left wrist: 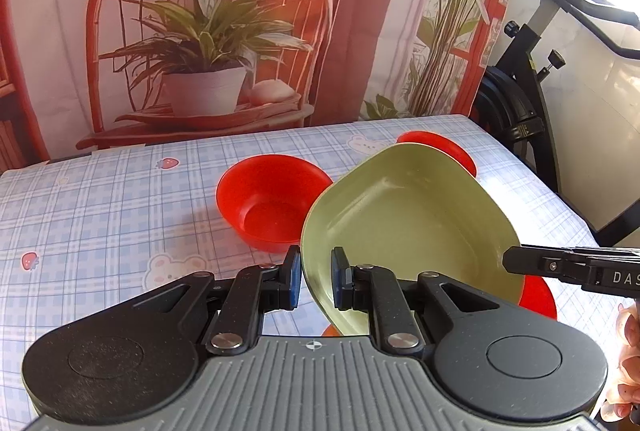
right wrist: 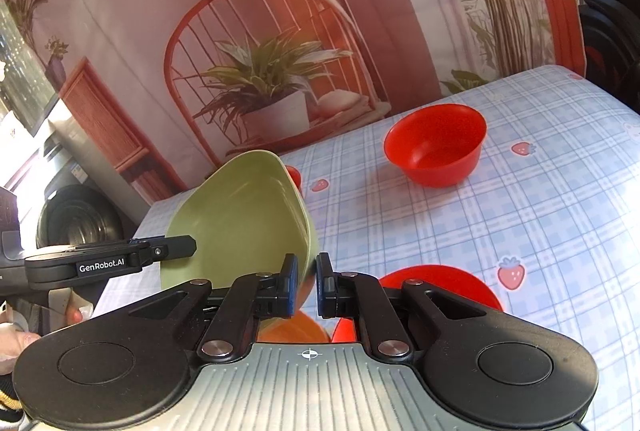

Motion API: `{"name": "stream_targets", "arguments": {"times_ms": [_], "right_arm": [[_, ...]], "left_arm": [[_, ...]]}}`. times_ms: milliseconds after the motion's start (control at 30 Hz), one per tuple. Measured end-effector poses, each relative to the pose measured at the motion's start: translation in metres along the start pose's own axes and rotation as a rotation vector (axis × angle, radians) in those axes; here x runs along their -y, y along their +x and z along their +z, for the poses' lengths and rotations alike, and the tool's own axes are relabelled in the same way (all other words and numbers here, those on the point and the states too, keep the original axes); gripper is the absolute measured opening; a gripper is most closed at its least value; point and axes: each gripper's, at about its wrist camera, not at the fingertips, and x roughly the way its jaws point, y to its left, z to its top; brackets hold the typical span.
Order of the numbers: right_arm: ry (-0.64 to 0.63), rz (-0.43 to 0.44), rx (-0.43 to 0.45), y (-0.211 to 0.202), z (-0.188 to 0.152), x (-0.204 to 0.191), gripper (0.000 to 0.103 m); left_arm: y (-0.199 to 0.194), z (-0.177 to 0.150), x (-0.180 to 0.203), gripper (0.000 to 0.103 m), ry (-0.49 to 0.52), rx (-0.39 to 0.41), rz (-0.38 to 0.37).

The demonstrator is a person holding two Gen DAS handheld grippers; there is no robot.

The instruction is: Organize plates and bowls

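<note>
Both claws, left gripper [left wrist: 315, 278] and right gripper [right wrist: 307, 283], clench the tilted green plate [left wrist: 404, 215] above the table [left wrist: 100, 199]; red bowl [left wrist: 272, 201] near the far edge still unstacked; sorting seems barely begun.

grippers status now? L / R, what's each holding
Left gripper: shut on the rim of the green dish.
Right gripper: shut on the opposite rim of the same green dish, which is tilted above the table.
</note>
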Motion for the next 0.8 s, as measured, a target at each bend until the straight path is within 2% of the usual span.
{"name": "stream_targets", "arguments": {"times_ms": [367, 800], "right_arm": [[-0.024, 0.016, -0.163, -0.013, -0.063, -0.023, 0.013], [-0.034, 0.019, -0.206, -0.016, -0.076, -0.029, 0.015]], "left_arm": [[0.001, -0.027, 0.000, 0.016, 0.056, -0.058, -0.017], [0.017, -0.036, 0.004, 0.016, 0.079, -0.086, -0.004]]}}
